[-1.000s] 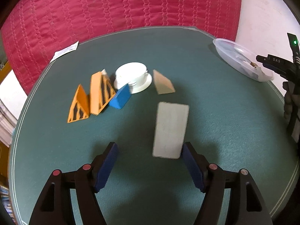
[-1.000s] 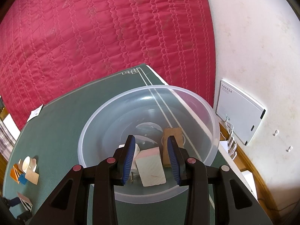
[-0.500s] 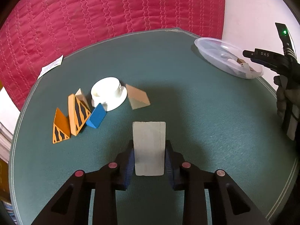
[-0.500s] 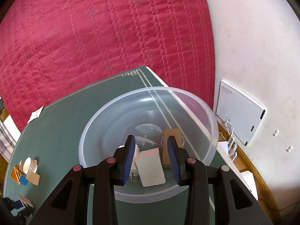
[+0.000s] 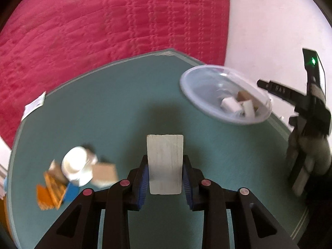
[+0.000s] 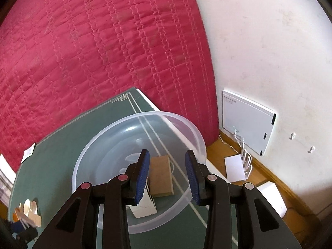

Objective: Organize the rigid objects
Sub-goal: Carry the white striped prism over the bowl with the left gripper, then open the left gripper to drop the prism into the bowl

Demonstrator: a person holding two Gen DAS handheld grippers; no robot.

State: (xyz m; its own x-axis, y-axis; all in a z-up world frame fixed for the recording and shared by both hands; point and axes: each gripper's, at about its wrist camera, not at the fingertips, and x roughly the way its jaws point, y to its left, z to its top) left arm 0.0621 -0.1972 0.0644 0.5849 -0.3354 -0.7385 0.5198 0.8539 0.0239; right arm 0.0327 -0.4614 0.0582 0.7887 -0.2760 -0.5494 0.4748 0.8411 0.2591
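one pale block (image 5: 165, 164) sits clamped in the left tool (image 5: 165, 175); right tool (image 6: 167, 175) hangs over the clear bowl (image 6: 193, 137) gripping nothing, blue pads apart.

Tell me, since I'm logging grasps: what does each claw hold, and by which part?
The left claw grips the white block by its two long sides, near its lower end. The right claw holds nothing, over the clear bowl.

Left gripper (image 5: 165, 173) now clamped on the pale wooden block (image 5: 165, 164), block lifted off the green table (image 5: 128, 112), carried right, nearer the clear bowl (image 5: 209, 87).
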